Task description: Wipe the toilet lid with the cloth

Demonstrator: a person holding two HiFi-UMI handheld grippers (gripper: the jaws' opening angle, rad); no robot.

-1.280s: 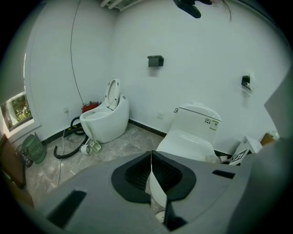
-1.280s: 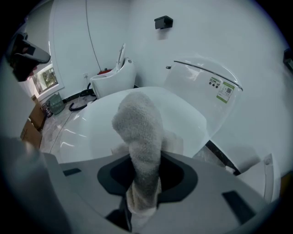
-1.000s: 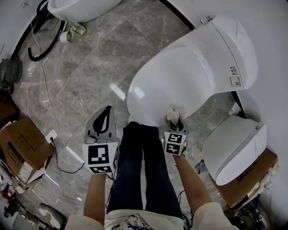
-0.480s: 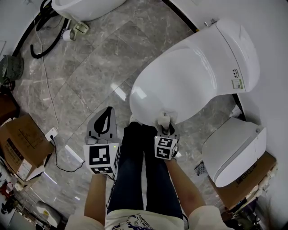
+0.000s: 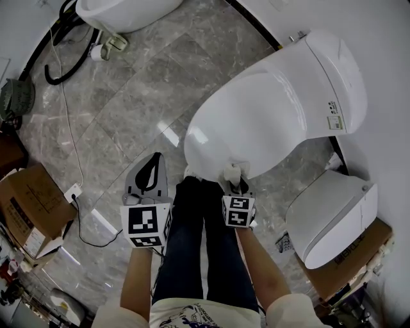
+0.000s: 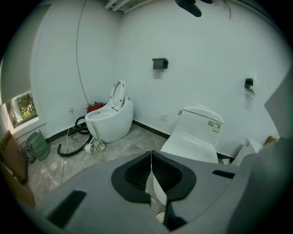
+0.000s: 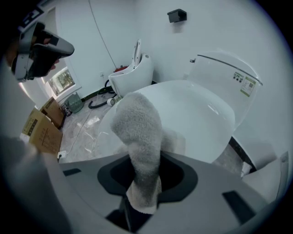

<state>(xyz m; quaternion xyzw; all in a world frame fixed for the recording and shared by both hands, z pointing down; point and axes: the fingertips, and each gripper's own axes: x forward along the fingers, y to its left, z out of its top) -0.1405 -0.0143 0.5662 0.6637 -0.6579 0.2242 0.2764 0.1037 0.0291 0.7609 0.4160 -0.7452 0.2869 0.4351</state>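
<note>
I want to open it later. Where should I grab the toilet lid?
Probably grip the toilet lid at its rounded front edge, coming from the front and underneath. It lies shut and looks attached at its back end, so the front is the free part.

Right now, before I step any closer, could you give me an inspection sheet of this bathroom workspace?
Surface: glossy grey stone-look floor.
Job's things: toilet lid closed; cloth at its front edge.
Clutter: cardboard boxes at left; second toilet at right; third toilet in the far corner.
Grippers: left gripper shut, empty; right gripper shut on the cloth.
Cables: white cord across the floor; black hose beside the third toilet.
Surroundings: white walls; green basket.
</note>
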